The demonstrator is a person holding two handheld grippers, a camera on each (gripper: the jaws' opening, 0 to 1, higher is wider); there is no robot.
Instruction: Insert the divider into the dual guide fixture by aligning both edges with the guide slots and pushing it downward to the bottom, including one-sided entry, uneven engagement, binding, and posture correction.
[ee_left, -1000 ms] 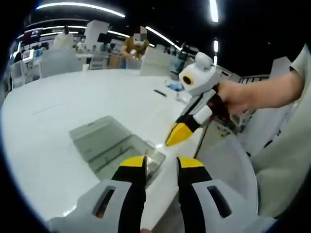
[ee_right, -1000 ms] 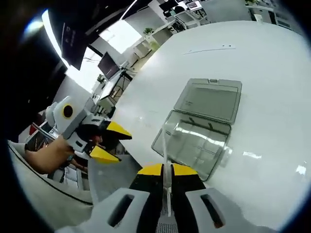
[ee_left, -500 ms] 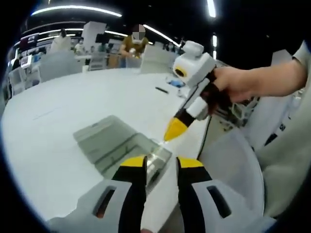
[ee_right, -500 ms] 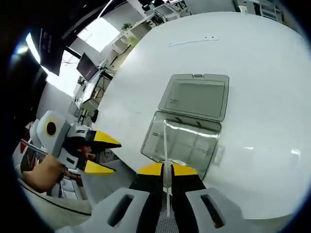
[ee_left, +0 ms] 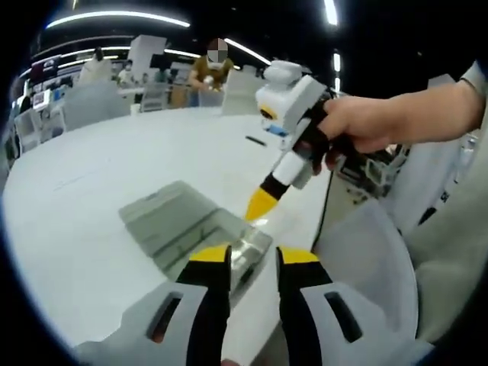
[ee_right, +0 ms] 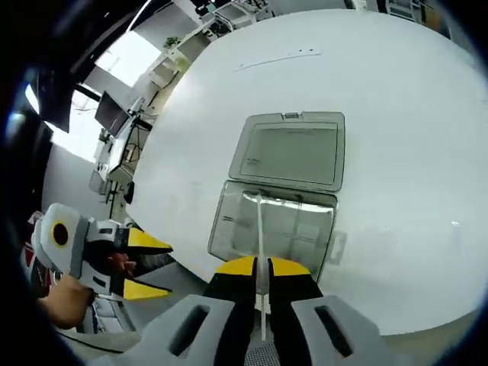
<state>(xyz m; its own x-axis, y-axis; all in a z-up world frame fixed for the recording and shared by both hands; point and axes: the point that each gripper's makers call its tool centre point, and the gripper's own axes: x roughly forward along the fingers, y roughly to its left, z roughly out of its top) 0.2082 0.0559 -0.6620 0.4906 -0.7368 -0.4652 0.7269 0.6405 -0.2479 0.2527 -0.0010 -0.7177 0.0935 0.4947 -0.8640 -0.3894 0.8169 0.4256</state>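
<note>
Divider (ee_right: 260, 229) — thin, clear, likely light and flexible — is being clamped edge-on by the right tool (ee_right: 260, 267); left tool (ee_left: 252, 259) is holding apart, empty.

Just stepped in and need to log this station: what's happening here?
A person holds a gripper in each hand over a white table. The right gripper is shut on a thin clear divider, held edge-on above an open clear plastic box whose lid lies flat behind it. The divider is not seated in the box yet. The left gripper is open and holds nothing, near the box's corner.
</note>
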